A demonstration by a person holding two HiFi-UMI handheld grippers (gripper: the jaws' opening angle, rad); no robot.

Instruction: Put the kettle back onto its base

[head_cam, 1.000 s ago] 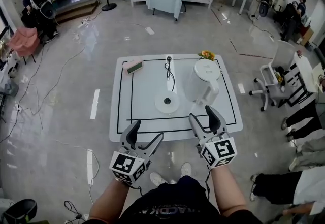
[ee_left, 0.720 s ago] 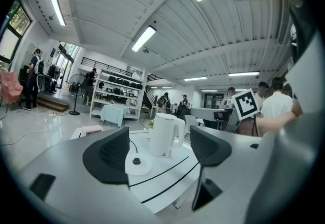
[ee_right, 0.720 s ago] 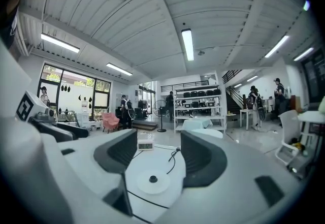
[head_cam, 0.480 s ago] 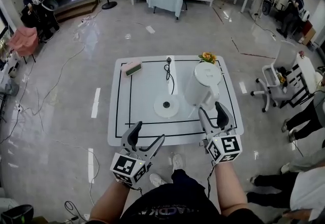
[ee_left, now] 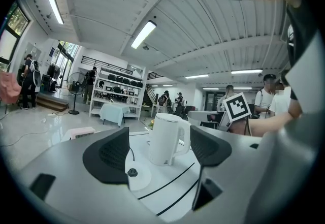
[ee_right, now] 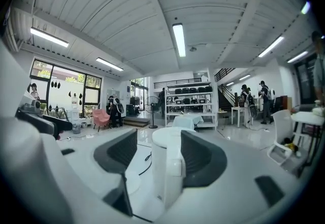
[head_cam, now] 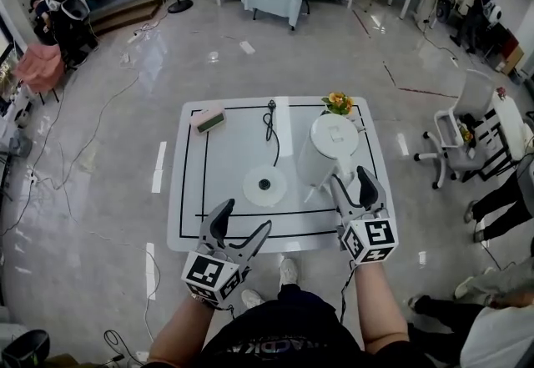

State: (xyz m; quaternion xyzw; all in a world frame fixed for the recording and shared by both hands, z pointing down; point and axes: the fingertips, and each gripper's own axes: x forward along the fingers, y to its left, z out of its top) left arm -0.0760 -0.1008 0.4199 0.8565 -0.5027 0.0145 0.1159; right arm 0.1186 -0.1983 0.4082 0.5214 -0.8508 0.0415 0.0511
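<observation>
Kettle point(head_cam: 328, 149) is sitting straight on the white table point(head_cam: 193, 191), off its base point(head_cam: 265, 186), roughly at 2 o'clock from the table's middle. The lid's down, so no telling what's inside. The base is the round white disc just beside it, on the kettle's 9 o'clock side. The two are close, but I can't tell if they touch. The base's cord point(head_cam: 271, 118) runs off toward the table's 12 o'clock edge.

The right claw point(head_cam: 352, 183) is right up on the kettle from the 6 o'clock side. In the right gripper view its jaws are spread wide, with the kettle's handle standing upright in the gap. The right-hand pad looks tight against the kettle body, but I can't say for sure it's touching. It isn't clamped on anything.

The left claw point(head_cam: 244, 220) hangs over the table's near edge around 6 o'clock, jaws apart with nothing in them. The left gripper view just looks through the gap at the kettle and base farther out on the table.

Other stuff on the table: a small bunch of orange flowers point(head_cam: 338, 101) at the 1 o'clock corner, just behind the kettle. A little pink and green box point(head_cam: 208, 118) sits at 11 o'clock.
</observation>
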